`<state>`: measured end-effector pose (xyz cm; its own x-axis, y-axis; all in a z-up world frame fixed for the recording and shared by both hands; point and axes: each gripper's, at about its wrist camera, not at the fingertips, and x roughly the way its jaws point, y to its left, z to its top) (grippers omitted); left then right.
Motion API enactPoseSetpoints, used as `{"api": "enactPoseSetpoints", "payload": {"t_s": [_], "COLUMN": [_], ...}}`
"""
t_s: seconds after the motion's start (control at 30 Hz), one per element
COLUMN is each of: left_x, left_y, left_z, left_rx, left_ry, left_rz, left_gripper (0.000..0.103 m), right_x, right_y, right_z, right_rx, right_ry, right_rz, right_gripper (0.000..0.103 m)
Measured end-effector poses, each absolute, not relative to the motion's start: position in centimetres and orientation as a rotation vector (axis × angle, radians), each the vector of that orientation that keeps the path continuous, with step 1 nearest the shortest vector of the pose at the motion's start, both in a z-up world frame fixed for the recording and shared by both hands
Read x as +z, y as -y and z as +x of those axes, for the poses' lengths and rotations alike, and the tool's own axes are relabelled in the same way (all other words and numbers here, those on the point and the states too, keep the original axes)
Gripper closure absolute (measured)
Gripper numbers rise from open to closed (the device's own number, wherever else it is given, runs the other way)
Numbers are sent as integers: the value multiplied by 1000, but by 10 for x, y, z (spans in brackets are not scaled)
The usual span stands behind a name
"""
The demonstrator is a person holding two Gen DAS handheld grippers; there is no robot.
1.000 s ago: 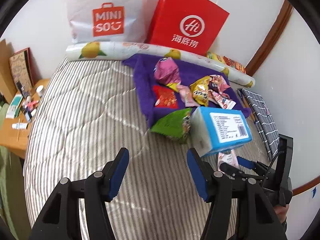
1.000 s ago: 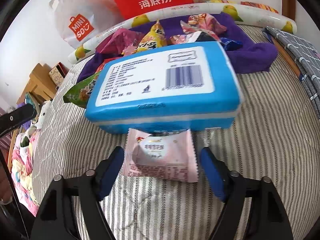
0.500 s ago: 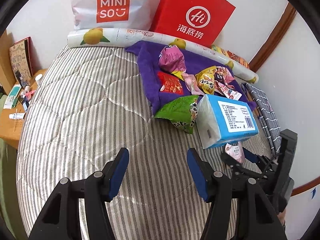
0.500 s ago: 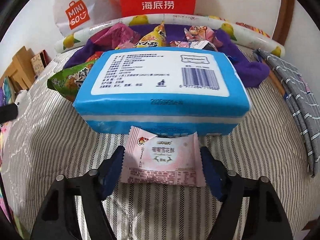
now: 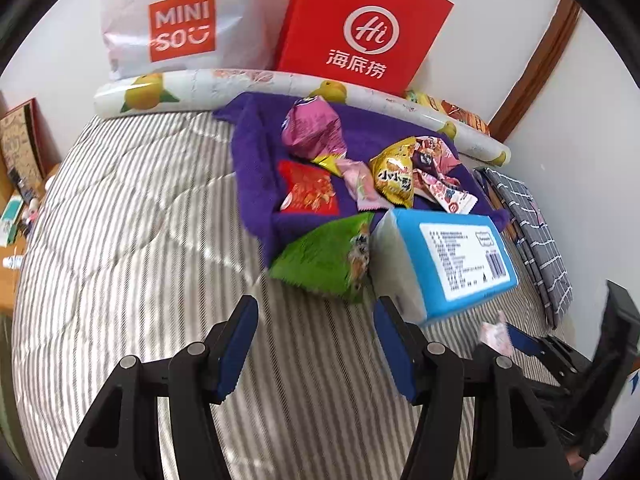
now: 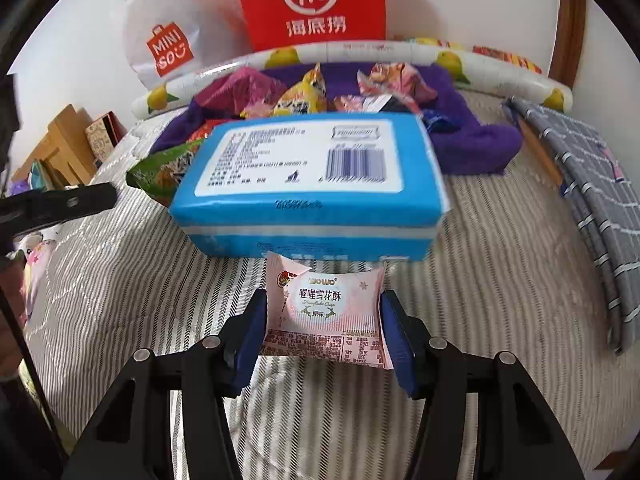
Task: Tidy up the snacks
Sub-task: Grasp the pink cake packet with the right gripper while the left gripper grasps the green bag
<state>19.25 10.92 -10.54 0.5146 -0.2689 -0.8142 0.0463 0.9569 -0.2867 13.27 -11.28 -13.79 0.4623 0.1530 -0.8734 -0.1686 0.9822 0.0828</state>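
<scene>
The right gripper [image 6: 322, 334] is closing its fingers [image 6: 251, 334] on a pink snack packet [image 6: 326, 312]; both blue pads sit against the packet's side edges, so the packet is pinched between them just above the striped bed cover [image 6: 500, 280]. Directly beyond those fingertips, almost touching the packet's far edge, lies a blue tissue pack [image 6: 308, 184] with its white label and barcode facing up.

The left gripper [image 5: 314, 342] holds its fingers [image 5: 236, 344] spread, with only striped cover between them. Just ahead of its fingertips lies a green snack bag [image 5: 326, 258], and beside the right-hand fingertip the end of the tissue pack comes close. Farther ahead, a purple towel [image 5: 256, 168] carries the remaining snacks: a red packet [image 5: 310, 192], a magenta bag [image 5: 312, 130], a yellow bag [image 5: 394, 174] and a few pink wrappers. Beyond the towel a rolled sheet printed with yellow fruit [image 5: 192, 88] runs along the wall, with a white MINISO bag [image 5: 180, 20] and a red paper bag [image 5: 360, 28] standing behind it. To the right of both pairs of fingers a grey checked cloth [image 6: 592, 200] lies at the bed's edge.
</scene>
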Motion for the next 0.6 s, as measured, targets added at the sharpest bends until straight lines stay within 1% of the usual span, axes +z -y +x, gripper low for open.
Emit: {"api": "enactPoseSetpoints", "payload": {"t_s": [0.2, 0.6], "left_x": [-118, -130], "left_y": [-90, -78], "left_z": [213, 229], "left_rx": [-198, -179], "left_ry": [-1028, -1040], "left_rz": [-140, -65], "left_gripper": [45, 45], "right_x": [-130, -136], "right_y": [139, 184], "right_z": [133, 152], "right_rx": [166, 88], "right_ry": [-1055, -1070], "right_rz": [-8, 21], "right_gripper": [48, 48]}}
